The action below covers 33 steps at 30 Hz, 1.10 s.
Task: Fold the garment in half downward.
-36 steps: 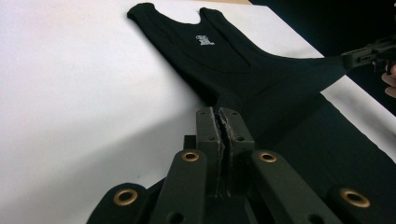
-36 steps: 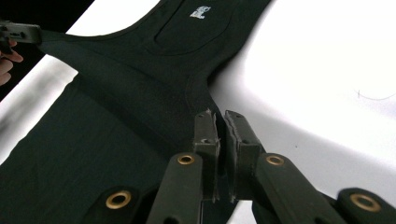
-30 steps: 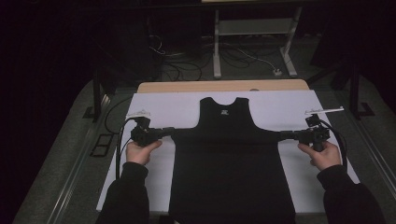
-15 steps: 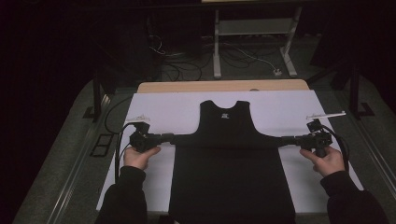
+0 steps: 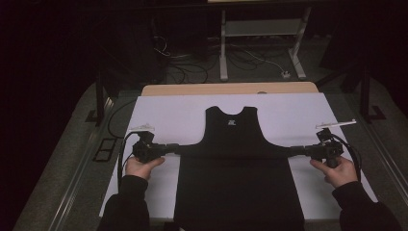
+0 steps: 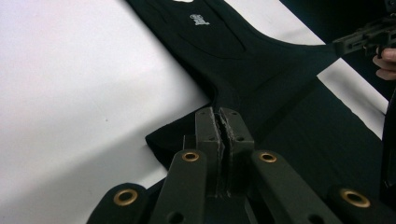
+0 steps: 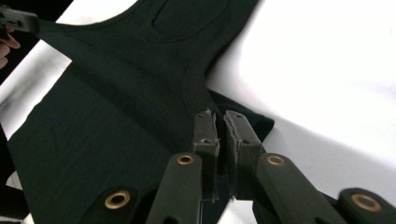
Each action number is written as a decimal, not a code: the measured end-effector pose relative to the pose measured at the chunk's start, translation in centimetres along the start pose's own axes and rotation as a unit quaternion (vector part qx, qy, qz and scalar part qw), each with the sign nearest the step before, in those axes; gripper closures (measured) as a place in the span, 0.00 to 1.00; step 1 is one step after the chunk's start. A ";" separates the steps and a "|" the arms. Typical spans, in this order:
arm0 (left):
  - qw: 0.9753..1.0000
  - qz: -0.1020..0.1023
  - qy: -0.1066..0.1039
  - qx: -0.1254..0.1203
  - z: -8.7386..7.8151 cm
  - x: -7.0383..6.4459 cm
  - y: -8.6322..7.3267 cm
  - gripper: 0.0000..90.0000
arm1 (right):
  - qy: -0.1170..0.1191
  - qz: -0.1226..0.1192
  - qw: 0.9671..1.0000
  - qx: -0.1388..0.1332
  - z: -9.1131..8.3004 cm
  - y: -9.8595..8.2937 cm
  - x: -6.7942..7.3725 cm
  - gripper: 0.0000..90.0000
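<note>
Black fabric spreads down the middle of the white sheet that covers the table: a sleeveless black top lies flat, neck opening toward the far edge, hem toward the person, a small pale label just below the neckline; its two sides at armhole level are drawn outward into narrow points, one toward each hand.

At the left point sits the left gripper, held in the person's left hand; in the left gripper view its jaws stand pressed together with a fold of the top's dark cloth pinched between them, the cloth running taut from the jaw tips toward the garment's body; the same view shows the other gripper far off at the upper right, at the end of the opposite stretched point.

At the right point sits the right gripper, held in the right hand; in the right gripper view its jaws are closed on the garment's edge, a thin gap showing between the pads lower down, the cloth rising from them toward the armhole curve.

Both grippers lie low over the sheet, well apart, level with each other; a cable loops from each; beyond the table, the floor carries cables and a pale metal stand.
</note>
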<state>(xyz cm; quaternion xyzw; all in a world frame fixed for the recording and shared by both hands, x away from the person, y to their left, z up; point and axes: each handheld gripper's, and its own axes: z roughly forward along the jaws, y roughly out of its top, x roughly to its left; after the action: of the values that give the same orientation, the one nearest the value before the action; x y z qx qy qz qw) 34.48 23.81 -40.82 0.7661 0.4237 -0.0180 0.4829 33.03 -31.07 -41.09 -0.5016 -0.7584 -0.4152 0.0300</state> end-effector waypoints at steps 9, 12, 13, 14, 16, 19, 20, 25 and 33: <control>1.000 0.002 -0.003 0.013 0.0 -0.2 -0.5 0.96 | 0.001 0.001 1.000 0.012 0.1 -0.7 0.2 0.91; 1.000 0.002 -0.004 0.018 0.1 -0.4 -0.6 0.96 | 0.000 0.000 1.000 0.019 0.2 -0.8 0.2 0.91; 1.000 0.003 -0.005 0.021 0.1 -0.4 -0.6 0.96 | 0.000 0.000 1.000 0.019 0.2 -0.8 0.2 0.91; 1.000 0.003 -0.006 0.023 0.1 -0.4 -0.7 0.96 | -0.001 0.000 1.000 0.020 0.2 -0.9 0.2 0.91; 1.000 0.006 -0.006 0.030 0.1 -0.4 -0.8 0.96 | -0.001 -0.001 1.000 0.023 0.3 -1.0 0.2 0.91; 0.999 0.000 -0.008 0.036 0.1 -0.4 -1.1 0.96 | 0.000 0.000 1.000 0.027 0.3 -1.1 0.2 0.91; 0.999 0.000 -0.009 0.039 0.1 -0.4 -1.1 0.96 | 0.001 0.003 1.000 0.030 0.4 -1.2 0.2 0.91; 0.999 0.005 -0.009 0.052 0.2 -0.6 -1.4 0.96 | 0.002 0.007 0.999 0.046 0.7 -1.7 0.3 0.91; 0.997 0.004 -0.015 0.073 0.3 -0.5 -1.8 0.96 | 0.006 0.009 0.998 0.060 1.0 -2.1 0.3 0.91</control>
<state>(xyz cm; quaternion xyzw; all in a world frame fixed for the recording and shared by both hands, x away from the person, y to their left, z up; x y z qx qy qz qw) 33.03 23.61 -42.08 0.8005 0.4111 -0.0579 0.4323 31.58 -30.51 -42.86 -0.5033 -0.7770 -0.3719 0.0679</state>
